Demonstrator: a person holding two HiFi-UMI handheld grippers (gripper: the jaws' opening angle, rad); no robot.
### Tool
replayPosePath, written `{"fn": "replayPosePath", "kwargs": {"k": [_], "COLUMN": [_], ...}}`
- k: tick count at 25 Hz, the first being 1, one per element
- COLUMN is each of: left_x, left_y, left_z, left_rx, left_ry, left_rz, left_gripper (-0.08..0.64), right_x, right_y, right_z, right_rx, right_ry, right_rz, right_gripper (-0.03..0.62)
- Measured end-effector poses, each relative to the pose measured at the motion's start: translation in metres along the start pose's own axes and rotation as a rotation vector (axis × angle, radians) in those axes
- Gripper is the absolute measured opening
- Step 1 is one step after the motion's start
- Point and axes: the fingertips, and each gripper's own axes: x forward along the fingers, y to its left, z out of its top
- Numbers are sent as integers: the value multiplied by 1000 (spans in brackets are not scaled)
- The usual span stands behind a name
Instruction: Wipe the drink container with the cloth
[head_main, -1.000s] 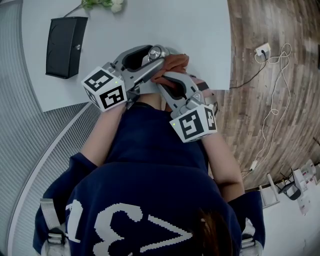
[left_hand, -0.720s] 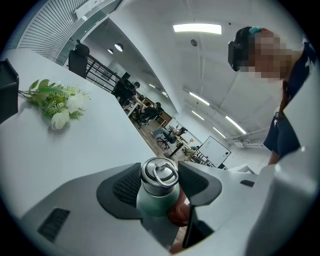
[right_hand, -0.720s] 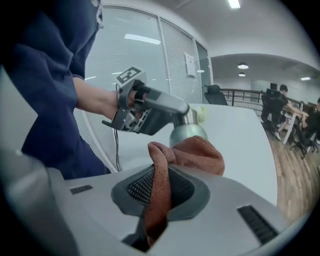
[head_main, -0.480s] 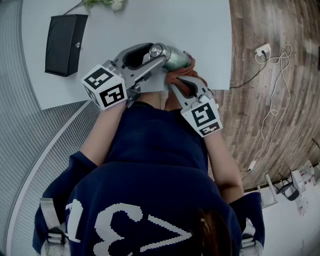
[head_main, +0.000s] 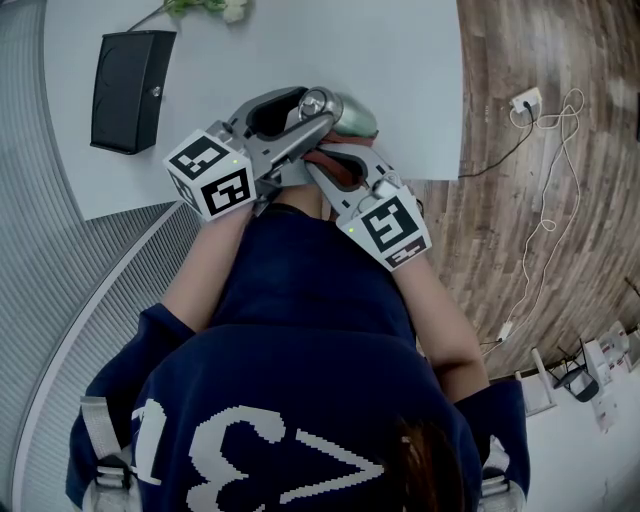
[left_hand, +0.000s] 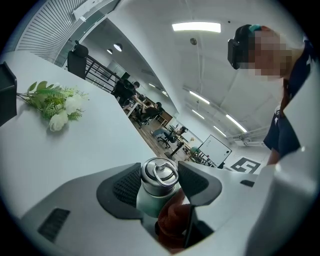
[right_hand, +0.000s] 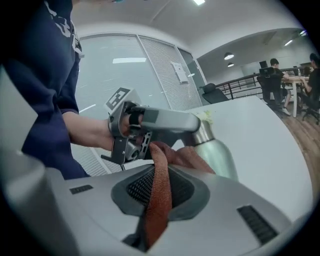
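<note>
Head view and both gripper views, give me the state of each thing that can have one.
drink container: cap on, held by its neck, cloth against its side.
cloth: bunched, pinched in the right gripper, touching the drink container.
left gripper: jaws shut on the drink container.
right gripper: jaws shut on the cloth.

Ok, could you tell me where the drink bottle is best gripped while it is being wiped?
Probably at the steel collar just under the cap, where the left gripper clamps the bottle now: come from the side, one pad on each side of the round neck. That leaves the green body free for the cloth in the right gripper.
</note>
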Motion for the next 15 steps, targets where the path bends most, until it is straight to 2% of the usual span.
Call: {"fn": "replayPosePath", "kwargs": {"k": [5,8,11,15], "left_x": [0,0,-2,-1], "left_y": [-2,-2,0,3], "left_z": [3,1,0,1], "left_rx": [6,11,24,25], "left_ry": [1,4,13,17], "left_rz": [-3,-2,2,9], "left_gripper": [239,239,239,239], "right_x": [-28,-44,-49,-48], "right_y": [-25,-38,-45,-43], "right_z": [-49,-65,-54,-11], "right_rx": [135,260,303,242], "right_ry": [66,48,-2,-81], "right_rz": [-63,-103,-113,-76], "right_gripper": [57,57,57,57]}}
